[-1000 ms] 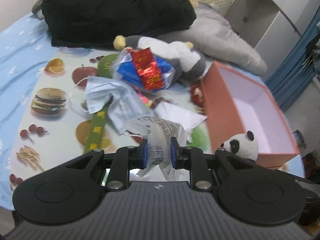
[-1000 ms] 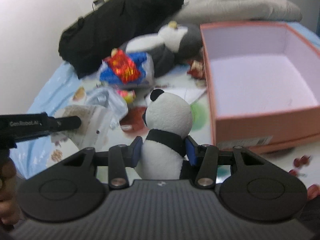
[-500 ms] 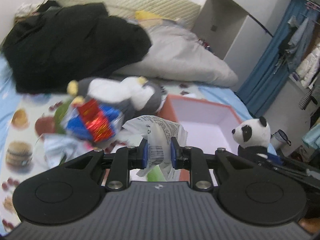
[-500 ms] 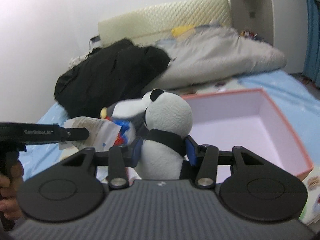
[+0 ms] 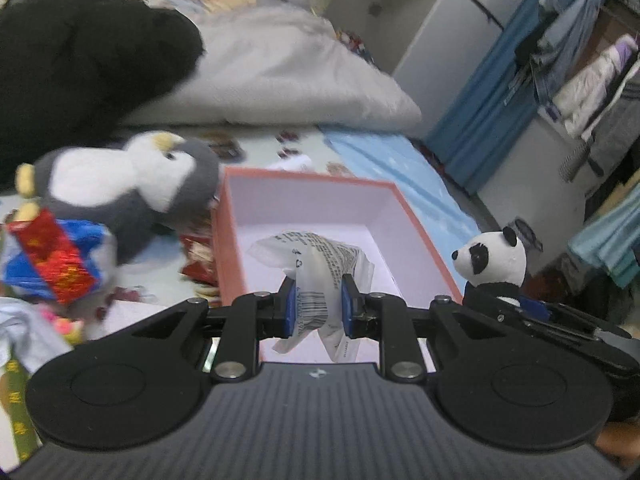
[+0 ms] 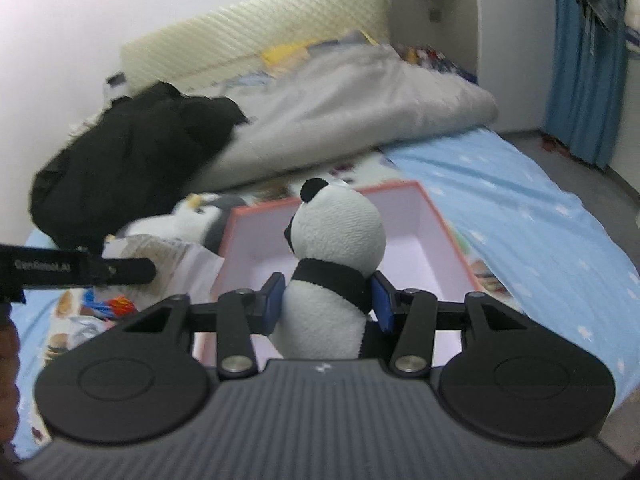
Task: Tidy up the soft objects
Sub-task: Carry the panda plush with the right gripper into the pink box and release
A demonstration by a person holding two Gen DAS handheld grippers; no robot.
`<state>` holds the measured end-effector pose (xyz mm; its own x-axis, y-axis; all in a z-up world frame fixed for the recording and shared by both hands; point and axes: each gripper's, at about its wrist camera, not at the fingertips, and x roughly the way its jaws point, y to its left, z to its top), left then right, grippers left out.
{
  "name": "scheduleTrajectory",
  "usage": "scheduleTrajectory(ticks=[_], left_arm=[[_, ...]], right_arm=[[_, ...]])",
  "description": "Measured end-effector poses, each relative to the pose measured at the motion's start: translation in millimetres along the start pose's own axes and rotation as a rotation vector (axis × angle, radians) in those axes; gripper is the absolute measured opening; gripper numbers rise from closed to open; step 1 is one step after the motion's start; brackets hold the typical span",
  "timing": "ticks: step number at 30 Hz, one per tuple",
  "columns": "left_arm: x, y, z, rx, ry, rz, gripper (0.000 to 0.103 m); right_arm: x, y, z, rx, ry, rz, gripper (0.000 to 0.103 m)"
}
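My left gripper (image 5: pixel 318 306) is shut on a crumpled white plastic packet (image 5: pixel 316 264) and holds it above the near end of the open pink box (image 5: pixel 228 232). My right gripper (image 6: pixel 326 300) is shut on a small panda plush (image 6: pixel 332 256), held upright over the box (image 6: pixel 452 236). The panda also shows in the left wrist view (image 5: pixel 490 258) at the right of the box. The left gripper and its packet (image 6: pixel 160 252) show at the left of the right wrist view. The box interior looks bare.
A grey and white penguin plush (image 5: pixel 128 184) lies left of the box. A blue and red snack bag (image 5: pixel 52 264) and other wrappers lie on the fruit-print mat. A black jacket (image 5: pixel 80 64) and a grey duvet (image 5: pixel 288 76) lie behind.
Both grippers rose from the mat and moved over the box, each keeping its load. The packet now hangs over the box interior and the panda is above the box.
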<state>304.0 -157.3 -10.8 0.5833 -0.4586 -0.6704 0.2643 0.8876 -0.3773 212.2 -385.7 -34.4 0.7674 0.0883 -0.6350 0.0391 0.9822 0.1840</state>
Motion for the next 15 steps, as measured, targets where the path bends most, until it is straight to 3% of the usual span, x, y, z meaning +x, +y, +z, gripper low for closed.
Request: scheduleTrajectory(ticks=[6, 15], left_arm=[[65, -17, -4, 0.036, 0.125, 0.021, 0.025], [111, -18, -16, 0.044, 0.227, 0.043, 0.025]], right_arm=[[27, -26, -17, 0.027, 0.089, -0.026, 0.049], [69, -57, -43, 0.067, 0.215, -0.055, 0.050]])
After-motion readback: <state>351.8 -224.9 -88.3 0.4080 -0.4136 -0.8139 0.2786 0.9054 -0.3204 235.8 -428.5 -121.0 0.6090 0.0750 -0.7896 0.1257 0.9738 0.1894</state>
